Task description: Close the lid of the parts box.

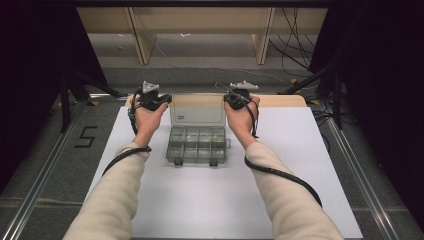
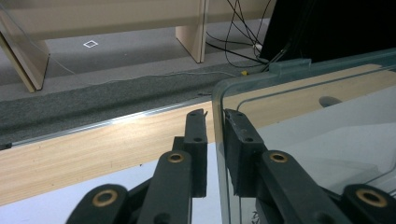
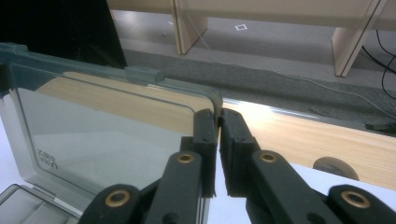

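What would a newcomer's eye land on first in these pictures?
The clear compartment box in the middle of the white table, its see-through lid standing open at the far side. Next, the left gripper and the right gripper, one at each upper corner of that lid, the right's jaws pinched on its edge.

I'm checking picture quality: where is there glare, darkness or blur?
High view: black at both sides, the table evenly lit, the box small and soft. Left gripper view: the clear lid mirrors the wood, with a bright streak on the metal strip. Right gripper view: sharp, with similar glare behind the jaws.
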